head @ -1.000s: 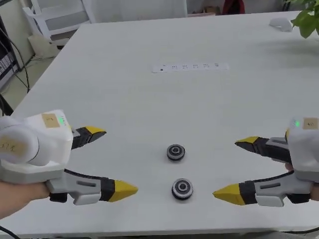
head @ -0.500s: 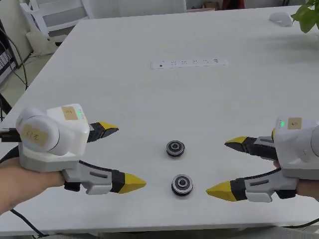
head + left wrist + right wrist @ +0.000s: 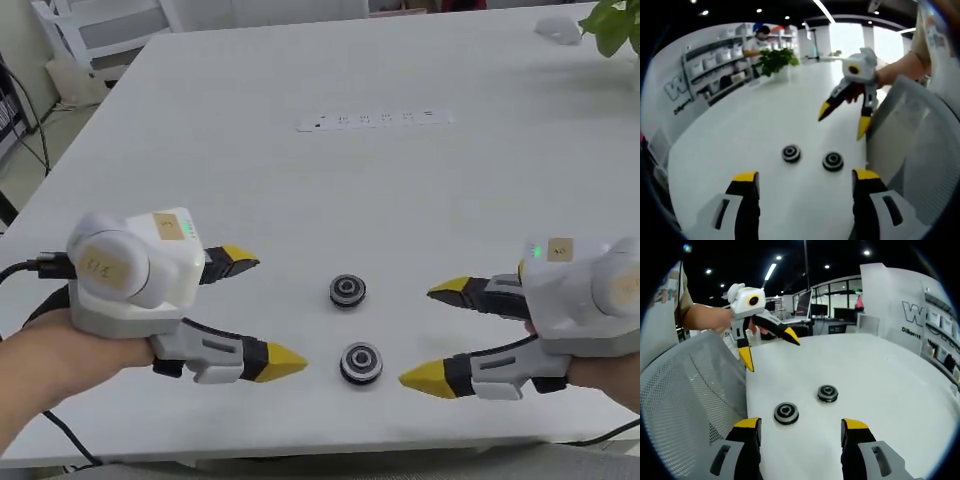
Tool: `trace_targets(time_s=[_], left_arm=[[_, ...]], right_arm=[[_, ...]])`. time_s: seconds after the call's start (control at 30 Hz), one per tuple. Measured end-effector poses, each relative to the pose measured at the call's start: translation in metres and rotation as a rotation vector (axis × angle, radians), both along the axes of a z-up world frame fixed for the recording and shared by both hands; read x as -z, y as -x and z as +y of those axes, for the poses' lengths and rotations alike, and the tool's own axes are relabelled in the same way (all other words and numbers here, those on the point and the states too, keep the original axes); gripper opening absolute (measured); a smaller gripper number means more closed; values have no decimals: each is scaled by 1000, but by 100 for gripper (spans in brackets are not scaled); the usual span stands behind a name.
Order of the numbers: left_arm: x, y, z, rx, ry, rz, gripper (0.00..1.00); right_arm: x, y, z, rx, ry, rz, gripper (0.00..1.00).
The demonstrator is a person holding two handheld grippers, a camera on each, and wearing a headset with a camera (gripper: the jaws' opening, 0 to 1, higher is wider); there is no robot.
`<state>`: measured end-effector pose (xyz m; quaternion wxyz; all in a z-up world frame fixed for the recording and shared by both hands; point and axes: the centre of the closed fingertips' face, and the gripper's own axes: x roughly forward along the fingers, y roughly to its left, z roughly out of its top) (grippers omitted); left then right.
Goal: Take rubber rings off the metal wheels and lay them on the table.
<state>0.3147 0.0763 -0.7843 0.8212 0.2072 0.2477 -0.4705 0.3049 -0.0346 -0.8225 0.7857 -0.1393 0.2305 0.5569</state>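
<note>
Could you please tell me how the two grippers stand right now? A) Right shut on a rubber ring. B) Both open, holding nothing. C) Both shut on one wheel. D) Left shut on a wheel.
B: the left gripper and the right gripper both have jaws spread wide, while the far wheel and the near wheel lie free on the table between them.
</note>
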Motion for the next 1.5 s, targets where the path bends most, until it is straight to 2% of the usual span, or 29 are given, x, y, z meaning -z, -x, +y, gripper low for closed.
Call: trace_targets(time_s=[0.1,0.23,0.43,0.73,0.87,1.07,1.2,1.33,1.5], left_arm=[[0,0,-2,9,-3,-1,75],[1,-1,-5,24,-6,-13,69],[10,3,-12,50,-17,10,68],[13,3,-23,57,16,44,65],[17,4,-28,76,10,49,62],[26,8,-35,103,-1,70,60],[30,10,-40,117,-2,82,58],[31,12,-46,124,21,107,54],[37,13,-52,140,10,119,49]], right_arm=[[3,-1,1,-8,7,-2,62],[7,-1,3,-20,22,-6,60],[12,2,7,-41,33,-6,58],[17,1,10,-60,36,-5,55],[19,1,11,-65,38,-3,54],[19,0,15,-54,8,22,53],[20,0,17,-56,4,32,52],[22,1,18,-57,-1,45,52],[25,3,20,-62,0,51,53]])
